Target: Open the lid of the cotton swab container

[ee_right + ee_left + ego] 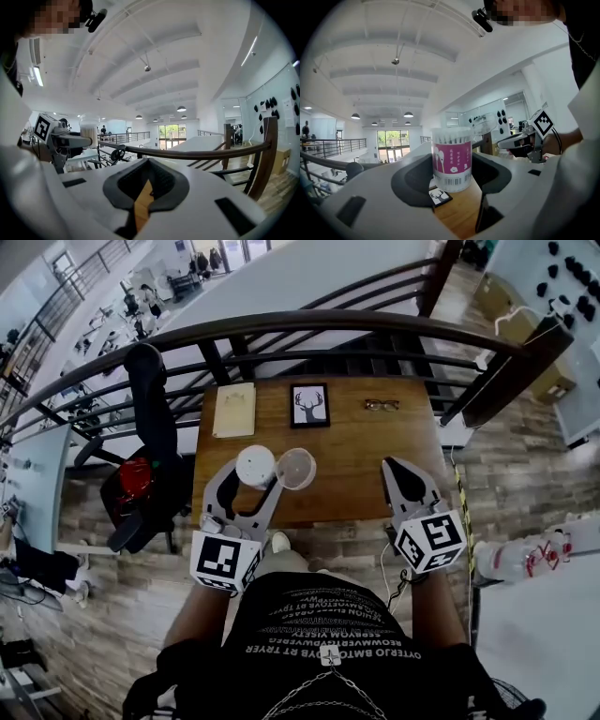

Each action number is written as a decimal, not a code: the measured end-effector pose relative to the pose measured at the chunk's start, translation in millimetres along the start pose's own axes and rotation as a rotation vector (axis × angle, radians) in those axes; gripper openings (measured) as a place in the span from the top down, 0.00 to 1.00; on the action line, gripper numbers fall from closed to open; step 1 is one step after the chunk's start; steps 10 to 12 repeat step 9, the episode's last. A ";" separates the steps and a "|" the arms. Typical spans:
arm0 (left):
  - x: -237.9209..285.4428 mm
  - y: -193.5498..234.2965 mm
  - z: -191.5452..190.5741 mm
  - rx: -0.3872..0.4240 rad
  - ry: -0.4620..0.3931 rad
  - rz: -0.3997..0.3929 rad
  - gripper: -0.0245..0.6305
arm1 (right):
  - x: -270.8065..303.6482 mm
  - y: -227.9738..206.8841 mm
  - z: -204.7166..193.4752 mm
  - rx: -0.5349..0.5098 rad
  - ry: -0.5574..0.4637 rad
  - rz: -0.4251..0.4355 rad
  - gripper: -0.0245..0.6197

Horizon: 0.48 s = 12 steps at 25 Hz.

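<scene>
The cotton swab container (255,467) sits upright between the jaws of the left gripper (249,491), which are clenched on its sides over the pink label. It looks to be held a little clear of the wooden table (356,456) rather than standing on it, though I would not swear to that. Its clear lid (296,468) is already swung open and hangs off the container's right side on its hinge, tipped back, and the white swab tips show bare at the top. As I judge it, the opening itself is done. What may be left is only setting the container back down and letting go. To the container's right and well apart from it, the right gripper (396,470) has its jaws pressed together with nothing between them; only a sliver of tabletop shows through the gap. It touches neither lid nor container. Beyond the container, toward the table's far edge, stands a small framed deer picture (309,405). A pale notepad (234,410) lies to that picture's left, and a pair of glasses (382,405) lies farther off to the container's right. A black office chair (148,418) stands to the container's left, off the table, and a dark curved railing (309,322) runs behind everything.
</scene>
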State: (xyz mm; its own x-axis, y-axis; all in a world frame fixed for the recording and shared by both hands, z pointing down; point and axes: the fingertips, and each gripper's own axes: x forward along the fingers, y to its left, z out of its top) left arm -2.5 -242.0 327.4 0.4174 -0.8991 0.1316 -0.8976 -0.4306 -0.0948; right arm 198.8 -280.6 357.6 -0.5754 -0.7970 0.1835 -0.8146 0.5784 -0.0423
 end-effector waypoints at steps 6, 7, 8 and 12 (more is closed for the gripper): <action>-1.1 -8.3 -0.4 0.008 0.004 -0.004 0.55 | -5.5 6.8 -0.5 0.011 -0.007 0.018 0.94; -0.9 -9.8 -0.3 0.012 0.003 -0.005 0.55 | -5.7 7.7 -0.9 0.013 -0.007 0.022 0.94; -0.6 -11.5 -0.4 0.017 0.002 -0.007 0.55 | -5.9 8.3 -1.4 0.015 -0.008 0.026 0.94; -0.1 -13.2 -0.5 0.021 0.001 -0.008 0.55 | -6.1 8.9 -1.9 0.017 -0.008 0.029 0.94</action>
